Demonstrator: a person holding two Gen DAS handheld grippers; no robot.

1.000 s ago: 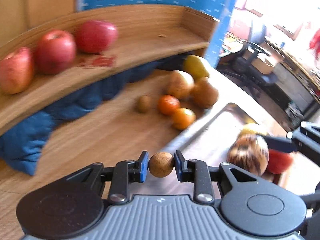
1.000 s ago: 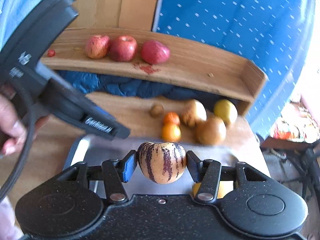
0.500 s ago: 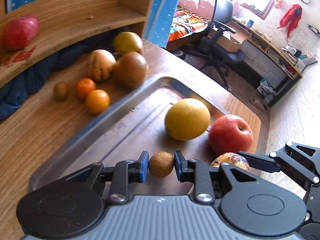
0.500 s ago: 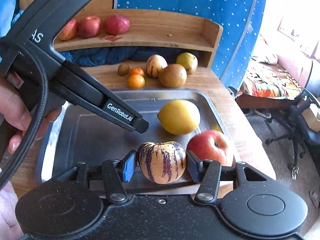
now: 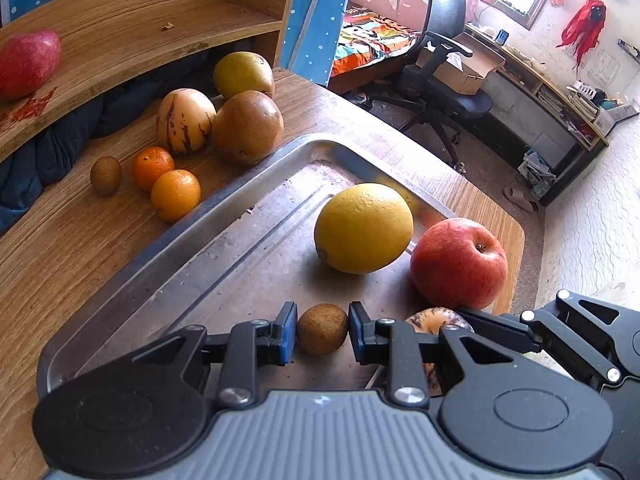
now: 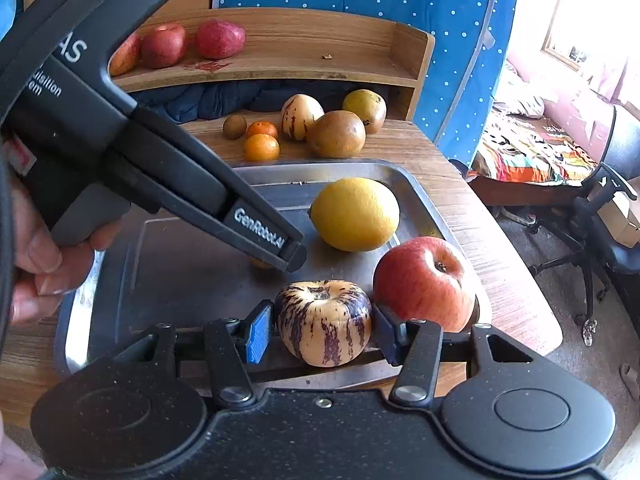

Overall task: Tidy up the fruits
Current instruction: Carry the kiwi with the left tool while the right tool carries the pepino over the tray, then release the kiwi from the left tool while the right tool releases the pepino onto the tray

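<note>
Since half a second ago the right gripper has been easing apart: a gap is now showing at its left pad beside the striped melon, which is sitting stem-up on the tray next to the apple. The left gripper is staying clamped on the kiwi, low over the tray. Only the right view is showing a hand and three apples on the shelf. The lemon is lying on the tray, long axis running across it. More fruit is sitting on the desk.
</note>
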